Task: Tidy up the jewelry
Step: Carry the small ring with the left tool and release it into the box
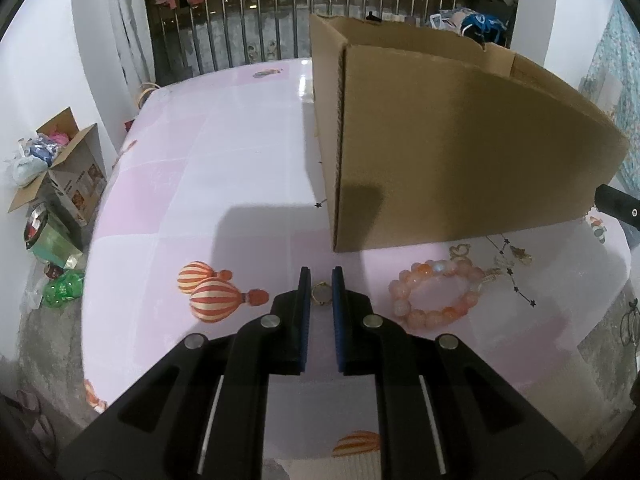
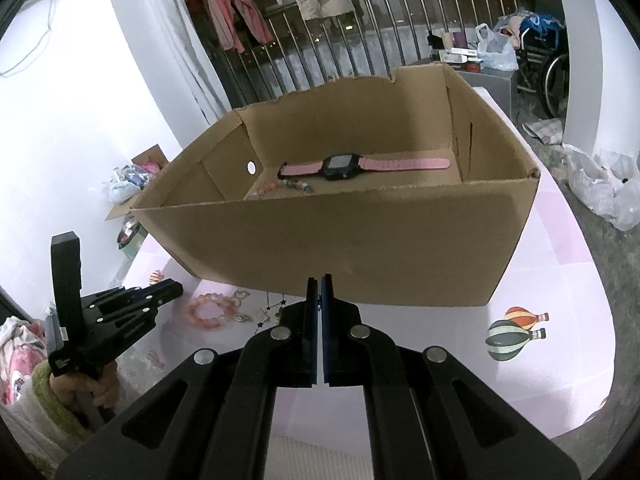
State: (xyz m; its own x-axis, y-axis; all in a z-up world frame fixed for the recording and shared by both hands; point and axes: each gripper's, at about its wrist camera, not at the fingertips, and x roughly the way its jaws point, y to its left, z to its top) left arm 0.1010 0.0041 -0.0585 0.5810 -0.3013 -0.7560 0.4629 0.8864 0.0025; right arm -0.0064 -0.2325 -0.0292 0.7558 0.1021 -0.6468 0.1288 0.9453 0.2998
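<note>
Gold ring (image 1: 321, 294) sits on the pink tabletop (image 1: 224, 184), right between the left gripper (image 1: 321, 280) tips, jaws nearly closed around it; actual contact, can't tell. Cardboard box (image 2: 360, 248) stands just beyond, watch (image 2: 340, 167) already inside. Right gripper (image 2: 319, 286), farther off, is clamped empty. Bead bracelet (image 1: 436, 294) waits alongside.

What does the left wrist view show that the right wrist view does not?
Only the left wrist view shows the ring between the left gripper fingers. Only the right wrist view shows inside the box: a pink watch and some beads; the right gripper is shut there. Both show the box, the pink bracelet and the star chain on the table.
</note>
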